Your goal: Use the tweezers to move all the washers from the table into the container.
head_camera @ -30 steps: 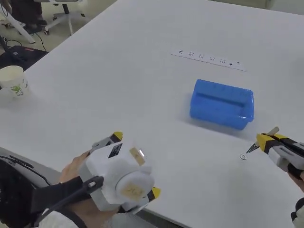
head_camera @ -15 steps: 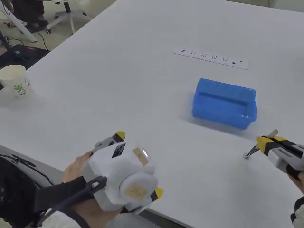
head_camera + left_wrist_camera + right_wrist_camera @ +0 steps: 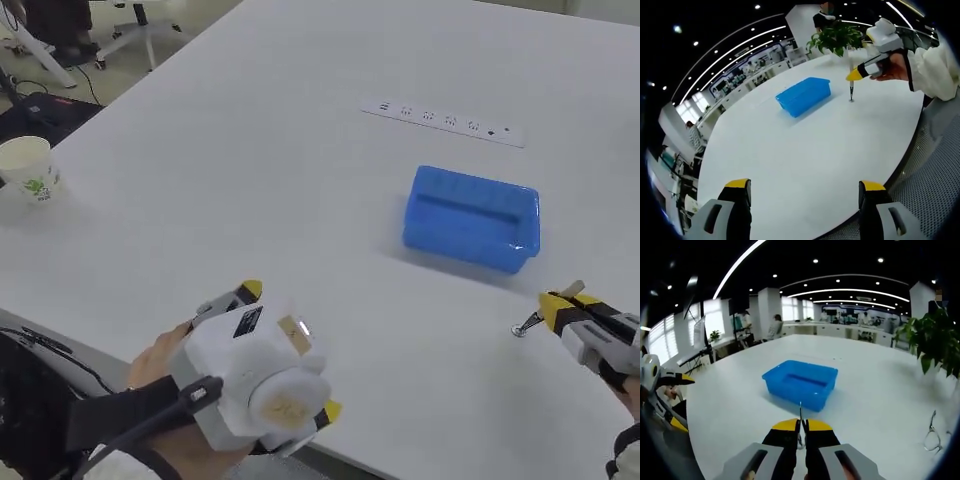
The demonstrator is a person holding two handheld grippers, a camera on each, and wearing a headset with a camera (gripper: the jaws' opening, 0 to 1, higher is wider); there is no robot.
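Head view first: the left claw [image 3: 290, 350] sits low at the near edge of the white bench [image 3: 250, 150], jaws spread wide with nothing between them. Over on the right, the right claw [image 3: 560, 305] is pinched down on the tweezers [image 3: 528, 322]. Their tip is right at the bench surface, near the blue container [image 3: 472, 218] but outside it. There's a tiny metal speck at the tip that looks like the washer [image 3: 516, 331], too small to tell if it's actually gripped. A power strip [image 3: 445, 122] lies beyond the container, and a paper cup [image 3: 28, 170] stands far off to the left.

Left gripper view: the left claw [image 3: 805, 185] is wide open and holding nothing. The container [image 3: 804, 95] is out ahead, and the right claw [image 3: 860, 74] points the tweezers [image 3: 851, 92] straight down beside it.

Right gripper view: the right claw [image 3: 801, 426] is squeezed tight around the tweezers [image 3: 800, 414], with the container [image 3: 800, 382] just beyond and a plant [image 3: 935, 340] off to the right
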